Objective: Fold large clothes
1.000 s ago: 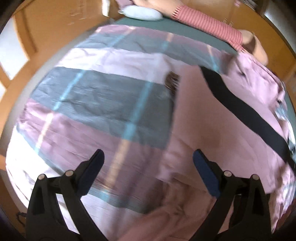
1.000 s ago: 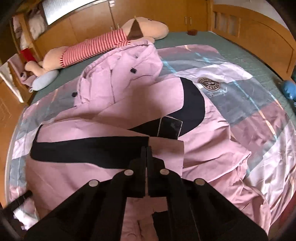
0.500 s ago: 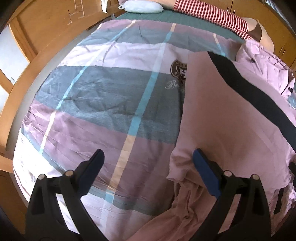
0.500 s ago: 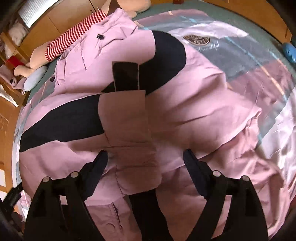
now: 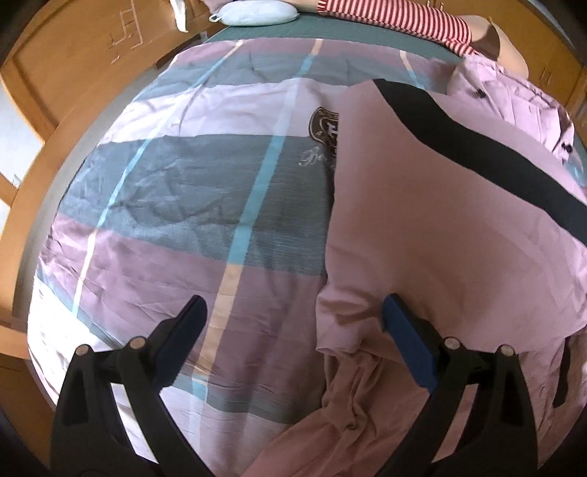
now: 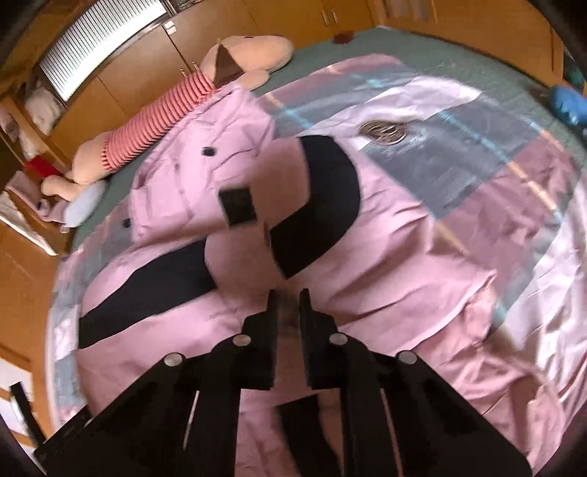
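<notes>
A large pink garment (image 5: 447,235) with a wide black band (image 5: 488,157) lies spread on the bed's striped quilt (image 5: 190,190). It also fills the right wrist view (image 6: 385,264), with a folded sleeve and black cuff (image 6: 238,205) lying on top. My left gripper (image 5: 293,315) is open and empty, just above the garment's lower left edge, its right finger over the pink cloth. My right gripper (image 6: 285,304) hovers over the garment's middle; its jaws stand almost together with a narrow gap, and pink cloth shows between them.
A long plush toy in a red-striped top (image 6: 165,113) and a pale blue pillow (image 5: 253,16) lie at the bed's head. Wooden bed frame (image 5: 40,183) and wardrobes (image 6: 121,88) surround the bed. A blue object (image 6: 568,102) lies at the far right edge.
My right gripper was shut a second ago, opened wide and let the sleeve down on the garment, and has now closed nearly together. The left gripper stayed open and shifted slightly.
</notes>
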Action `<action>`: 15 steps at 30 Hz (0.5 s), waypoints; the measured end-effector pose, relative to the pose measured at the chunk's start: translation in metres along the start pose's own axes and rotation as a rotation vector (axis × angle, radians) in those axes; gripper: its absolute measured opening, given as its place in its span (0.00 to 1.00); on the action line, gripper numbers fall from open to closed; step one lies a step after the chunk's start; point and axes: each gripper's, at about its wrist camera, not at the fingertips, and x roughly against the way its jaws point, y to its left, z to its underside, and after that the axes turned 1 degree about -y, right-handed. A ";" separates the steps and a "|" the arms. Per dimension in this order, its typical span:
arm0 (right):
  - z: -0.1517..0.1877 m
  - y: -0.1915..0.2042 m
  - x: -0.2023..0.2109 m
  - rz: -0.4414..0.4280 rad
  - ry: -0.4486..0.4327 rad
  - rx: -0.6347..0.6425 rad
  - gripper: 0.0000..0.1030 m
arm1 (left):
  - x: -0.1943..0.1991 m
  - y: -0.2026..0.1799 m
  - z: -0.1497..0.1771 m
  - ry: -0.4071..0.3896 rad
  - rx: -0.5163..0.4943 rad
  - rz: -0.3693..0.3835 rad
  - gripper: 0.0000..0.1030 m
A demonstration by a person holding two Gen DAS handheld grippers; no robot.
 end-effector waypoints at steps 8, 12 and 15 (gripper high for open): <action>0.012 -0.032 0.013 0.073 0.030 0.076 0.72 | 0.002 0.029 0.003 0.059 0.029 0.158 0.96; 0.020 -0.067 0.041 0.163 -0.013 0.134 0.88 | -0.001 0.035 0.025 0.121 -0.026 0.188 0.96; 0.031 -0.099 0.040 0.145 0.083 0.131 0.88 | -0.002 0.027 0.044 0.134 -0.088 0.195 0.96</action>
